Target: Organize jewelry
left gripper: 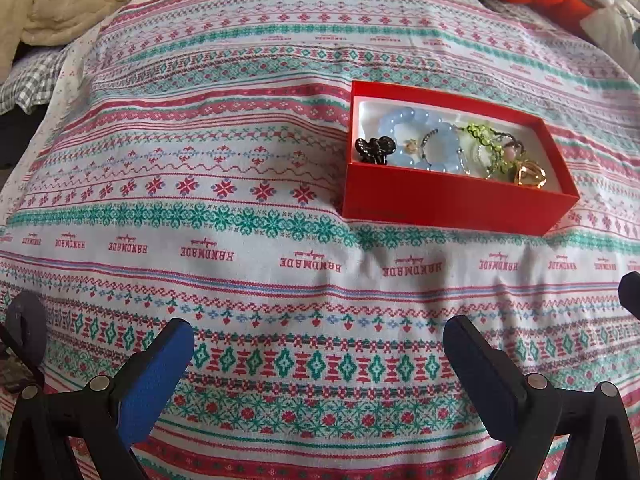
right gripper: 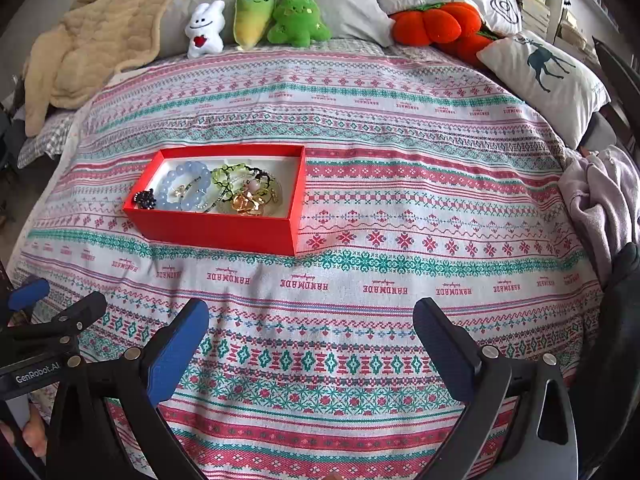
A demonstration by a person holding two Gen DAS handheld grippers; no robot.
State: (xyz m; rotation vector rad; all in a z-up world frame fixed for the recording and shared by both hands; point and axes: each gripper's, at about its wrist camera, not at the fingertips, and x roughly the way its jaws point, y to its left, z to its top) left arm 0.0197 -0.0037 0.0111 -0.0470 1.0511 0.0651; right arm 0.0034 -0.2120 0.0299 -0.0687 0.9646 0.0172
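Your left gripper is spread wide, fingers empty, hanging over the patterned bedspread. Your right gripper is the same: fully apart, nothing between the fingers. The red box sits on the bedspread ahead of both, holding the jewelry: blue bead bracelet, green beaded piece, gold ring, dark clip in its left corner.
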